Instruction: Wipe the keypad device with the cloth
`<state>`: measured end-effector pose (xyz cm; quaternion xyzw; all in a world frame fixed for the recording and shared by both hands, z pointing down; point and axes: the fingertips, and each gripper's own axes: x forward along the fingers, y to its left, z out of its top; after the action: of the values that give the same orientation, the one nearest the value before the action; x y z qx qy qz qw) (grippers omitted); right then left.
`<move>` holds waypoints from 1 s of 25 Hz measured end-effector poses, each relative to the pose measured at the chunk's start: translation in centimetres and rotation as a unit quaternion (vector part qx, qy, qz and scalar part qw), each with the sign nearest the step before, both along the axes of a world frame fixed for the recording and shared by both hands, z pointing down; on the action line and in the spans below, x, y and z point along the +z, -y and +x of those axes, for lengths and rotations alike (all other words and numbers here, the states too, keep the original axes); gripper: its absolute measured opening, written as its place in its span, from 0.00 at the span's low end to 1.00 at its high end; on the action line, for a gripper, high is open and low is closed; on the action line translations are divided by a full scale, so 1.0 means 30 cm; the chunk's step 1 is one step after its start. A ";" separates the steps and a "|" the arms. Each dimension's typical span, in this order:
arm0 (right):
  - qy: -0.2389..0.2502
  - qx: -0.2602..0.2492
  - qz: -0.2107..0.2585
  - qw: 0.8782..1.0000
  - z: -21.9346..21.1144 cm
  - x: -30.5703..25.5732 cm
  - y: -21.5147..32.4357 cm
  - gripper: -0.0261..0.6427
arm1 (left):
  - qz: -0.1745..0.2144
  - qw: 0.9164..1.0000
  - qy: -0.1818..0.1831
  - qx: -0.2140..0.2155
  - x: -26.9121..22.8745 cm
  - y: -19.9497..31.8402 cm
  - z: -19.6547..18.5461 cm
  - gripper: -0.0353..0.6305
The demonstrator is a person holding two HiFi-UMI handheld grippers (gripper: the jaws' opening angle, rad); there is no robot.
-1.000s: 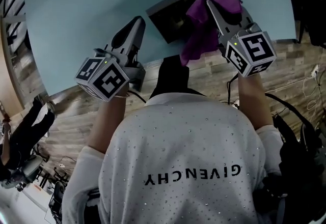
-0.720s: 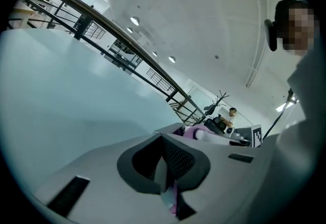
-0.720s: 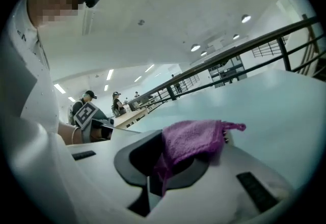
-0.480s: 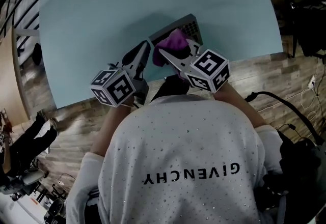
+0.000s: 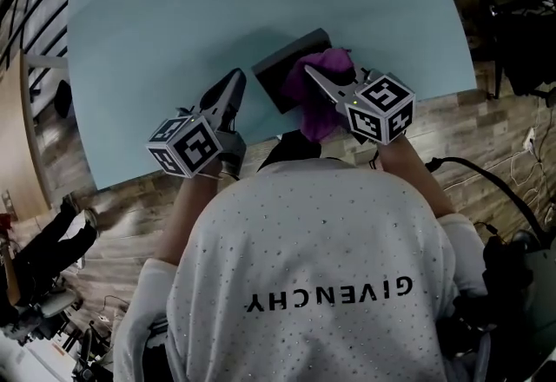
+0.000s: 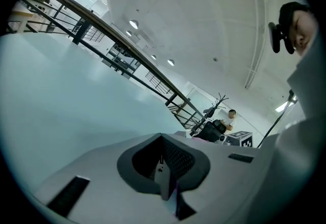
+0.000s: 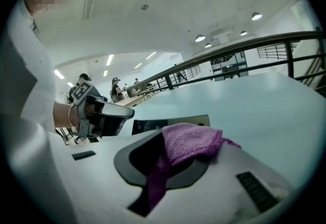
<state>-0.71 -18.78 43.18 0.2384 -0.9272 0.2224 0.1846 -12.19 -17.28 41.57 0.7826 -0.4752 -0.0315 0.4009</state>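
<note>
Nearest to the head camera, the person's white shirt [image 5: 304, 267] with small shiny dots fills the lower part of the view; just beyond it both grippers reach over the near edge of the table [image 5: 156, 16].

The left gripper [image 5: 232, 83] has its jaws pressed together with nothing that I can make out between them; it points at the table just beside the left corner of the keypad device [image 5: 280, 72], and I cannot tell whether it touches it. The right gripper [image 5: 314, 75] has its jaws clamped on the cloth [image 5: 320, 98]; the cloth is purple, soft and nubbly like terry, bunched into a thick wad with one tail hanging toward the person.

The wad lies over the near right part of the device; the device itself is a dark, flat, hard rectangle, lying slanted on the smooth, pale blue-green table top; its keys are too small to see from above.

I judge that the wiping step is in hand; the far left part of the device is uncovered, so the next move probably calls for a light, flat sweep of the cloth across it; since the slab looks thin and the table slippery, the left gripper may need to steady it.
</note>
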 end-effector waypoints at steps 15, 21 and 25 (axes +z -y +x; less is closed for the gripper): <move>0.014 0.134 -0.009 0.991 0.210 0.011 0.093 0.07 | 0.023 0.999 0.009 -0.022 0.009 -0.065 -0.048 0.05; 0.111 0.066 -0.053 0.990 -0.012 -0.080 -0.030 0.07 | 0.029 0.999 0.006 -0.025 -0.010 -0.107 -0.025 0.05; 0.096 0.001 -0.085 0.992 -0.143 -0.030 -0.115 0.07 | 0.040 0.999 0.001 -0.021 -0.041 -0.084 -0.003 0.05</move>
<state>-5.01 -15.35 42.29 0.2004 -0.9182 0.3223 0.1138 -12.29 -14.78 40.35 0.7882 -0.4899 -0.0583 0.3678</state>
